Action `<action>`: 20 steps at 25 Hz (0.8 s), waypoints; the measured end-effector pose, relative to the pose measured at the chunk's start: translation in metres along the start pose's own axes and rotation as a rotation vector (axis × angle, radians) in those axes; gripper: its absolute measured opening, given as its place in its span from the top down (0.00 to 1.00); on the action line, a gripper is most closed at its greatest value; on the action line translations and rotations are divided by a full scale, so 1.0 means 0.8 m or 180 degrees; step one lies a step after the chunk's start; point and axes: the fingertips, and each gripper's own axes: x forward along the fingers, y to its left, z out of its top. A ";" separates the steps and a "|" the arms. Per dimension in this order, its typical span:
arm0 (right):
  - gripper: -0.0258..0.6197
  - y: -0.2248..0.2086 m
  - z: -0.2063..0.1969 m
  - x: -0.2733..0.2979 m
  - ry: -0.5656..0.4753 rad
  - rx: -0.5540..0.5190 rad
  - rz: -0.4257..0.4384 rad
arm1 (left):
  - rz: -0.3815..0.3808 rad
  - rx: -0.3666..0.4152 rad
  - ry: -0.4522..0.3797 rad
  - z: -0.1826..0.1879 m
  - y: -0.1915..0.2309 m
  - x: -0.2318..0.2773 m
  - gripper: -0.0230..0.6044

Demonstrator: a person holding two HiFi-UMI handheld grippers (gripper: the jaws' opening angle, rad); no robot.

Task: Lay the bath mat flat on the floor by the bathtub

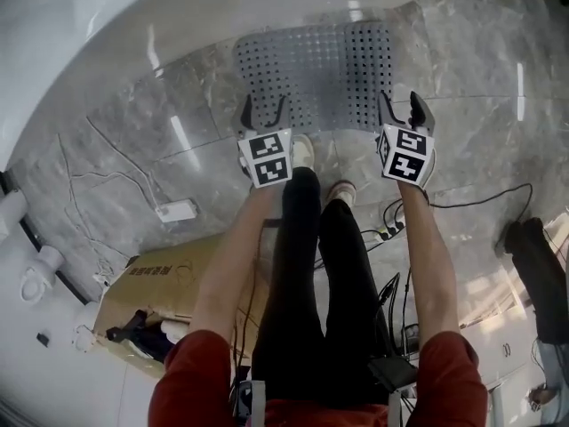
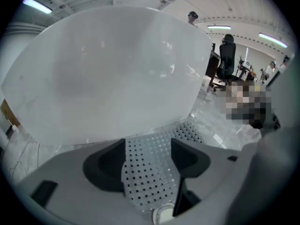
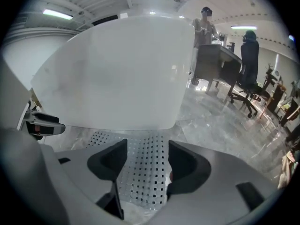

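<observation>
Beside bathtub [image 1: 133,16]: bath mat [image 1: 311,69] lies flat; we judge it placed.
left gripper [image 1: 265,114]: wide, empty.
right gripper [image 1: 400,109]: wide, empty; mat needs no hold.

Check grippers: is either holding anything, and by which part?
Nothing held. Left gripper and right gripper are both open above the mat, which lies flat by the tub; neither touches it.
</observation>
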 end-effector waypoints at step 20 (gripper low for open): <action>0.53 0.039 0.277 -0.383 -0.1112 0.0346 0.0399 | -0.0335 0.0226 -0.1069 0.280 -0.118 -0.361 0.48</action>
